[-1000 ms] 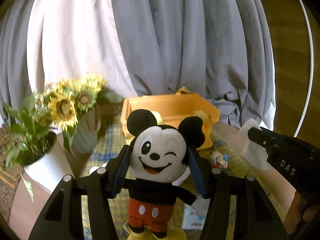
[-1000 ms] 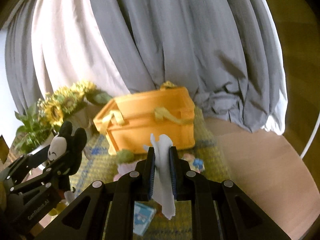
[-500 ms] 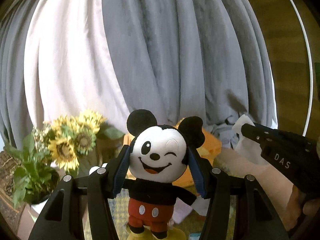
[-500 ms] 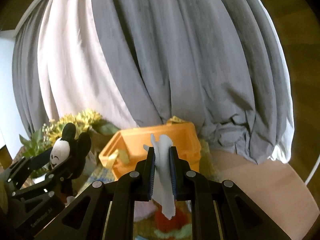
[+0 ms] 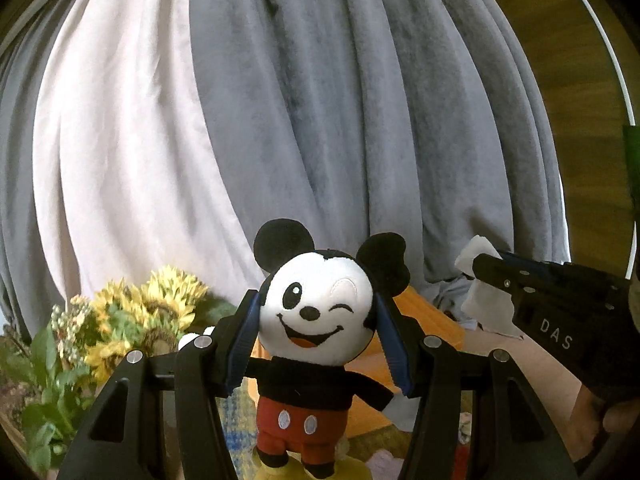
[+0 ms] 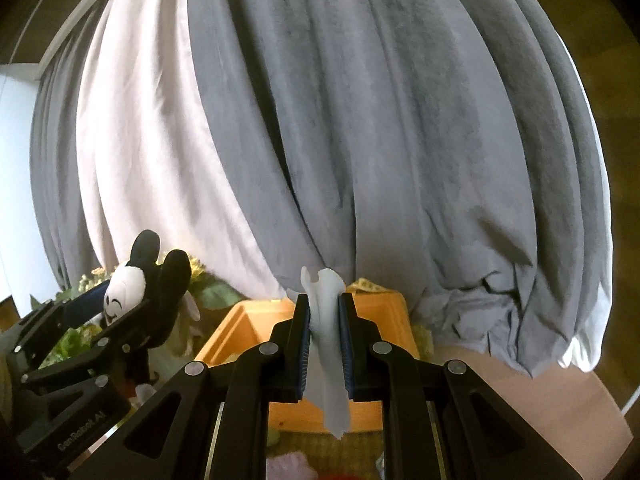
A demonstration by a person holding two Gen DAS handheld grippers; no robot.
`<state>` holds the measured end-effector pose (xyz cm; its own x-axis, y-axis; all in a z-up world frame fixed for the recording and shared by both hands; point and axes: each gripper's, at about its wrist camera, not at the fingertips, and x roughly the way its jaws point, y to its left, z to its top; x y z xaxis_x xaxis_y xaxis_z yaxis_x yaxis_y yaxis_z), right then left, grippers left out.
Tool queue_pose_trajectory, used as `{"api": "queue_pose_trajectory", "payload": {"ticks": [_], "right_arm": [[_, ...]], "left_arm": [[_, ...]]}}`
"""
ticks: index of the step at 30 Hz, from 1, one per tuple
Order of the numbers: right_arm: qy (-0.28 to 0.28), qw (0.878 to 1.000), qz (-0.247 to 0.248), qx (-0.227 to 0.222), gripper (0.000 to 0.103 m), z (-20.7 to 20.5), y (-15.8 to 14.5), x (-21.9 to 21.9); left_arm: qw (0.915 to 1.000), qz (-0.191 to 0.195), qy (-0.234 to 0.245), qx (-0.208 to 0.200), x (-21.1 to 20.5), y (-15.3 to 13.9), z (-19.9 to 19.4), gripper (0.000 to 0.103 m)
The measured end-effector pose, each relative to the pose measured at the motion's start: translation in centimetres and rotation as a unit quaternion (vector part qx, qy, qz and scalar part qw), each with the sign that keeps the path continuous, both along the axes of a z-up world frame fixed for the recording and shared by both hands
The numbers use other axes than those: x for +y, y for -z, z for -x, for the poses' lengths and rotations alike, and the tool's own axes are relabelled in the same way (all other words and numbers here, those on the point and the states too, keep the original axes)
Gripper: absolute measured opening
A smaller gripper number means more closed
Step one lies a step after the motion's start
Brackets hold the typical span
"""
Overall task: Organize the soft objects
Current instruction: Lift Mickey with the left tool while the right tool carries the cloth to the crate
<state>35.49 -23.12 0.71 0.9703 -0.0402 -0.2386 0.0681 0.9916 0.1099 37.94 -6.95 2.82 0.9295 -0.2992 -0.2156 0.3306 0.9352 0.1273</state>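
My left gripper [image 5: 316, 320] is shut on a Mickey Mouse plush [image 5: 316, 320], clamping its white head; the plush hangs upright in the air. It also shows at the left of the right wrist view [image 6: 132, 292]. My right gripper [image 6: 324, 320] is shut on a thin white cloth [image 6: 326, 340] that hangs down between the pads; it shows at the right of the left wrist view [image 5: 486, 296]. An open orange storage box [image 6: 248, 324] stands below and ahead of both grippers, partly hidden by them.
Grey and white curtains [image 5: 320, 100] fill the background. A pot of sunflowers [image 5: 148, 312] stands left of the box. A woven mat with small soft items [image 6: 288, 466] lies under the grippers. A bare tabletop [image 6: 540, 392] lies to the right.
Both grippers have risen and tilted up with their loads. The box and flowers have dropped lower in both views, and the curtains fill more of each.
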Motion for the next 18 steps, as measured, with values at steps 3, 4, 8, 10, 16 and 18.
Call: {"api": "queue_pose_trajectory", "payload": {"ticks": [3,4,8,10,16,18], "right_arm": [[-0.001,1.0,0.003,-0.003,0.015,-1.1,-0.2,0.0],[-0.001,1.0,0.003,-0.004,0.015,-1.5,-0.2,-0.1],[-0.004,1.0,0.007,-0.007,0.015,-2.8,-0.6,0.1],[-0.007,1.0,0.008,-0.007,0.015,-3.7,-0.7,0.0],[-0.006,1.0,0.013,-0.004,0.015,-6.5,-0.6,-0.4],[-0.007,1.0,0.013,0.0,0.015,-7.4,-0.5,-0.7]], "left_arm": [[1.0,-0.004,0.003,-0.006,-0.3,-0.3,-1.2,0.056],[1.0,-0.004,0.005,-0.007,-0.4,-0.5,-1.5,0.056],[0.9998,-0.011,0.01,-0.014,-0.8,-0.9,-2.9,0.056],[0.9996,-0.017,0.011,-0.02,-1.0,-1.0,-3.7,0.056],[0.9991,-0.032,0.015,-0.023,-1.8,-0.9,-6.3,0.056],[0.9991,-0.032,0.021,-0.018,-2.1,-0.6,-7.5,0.056]]}}
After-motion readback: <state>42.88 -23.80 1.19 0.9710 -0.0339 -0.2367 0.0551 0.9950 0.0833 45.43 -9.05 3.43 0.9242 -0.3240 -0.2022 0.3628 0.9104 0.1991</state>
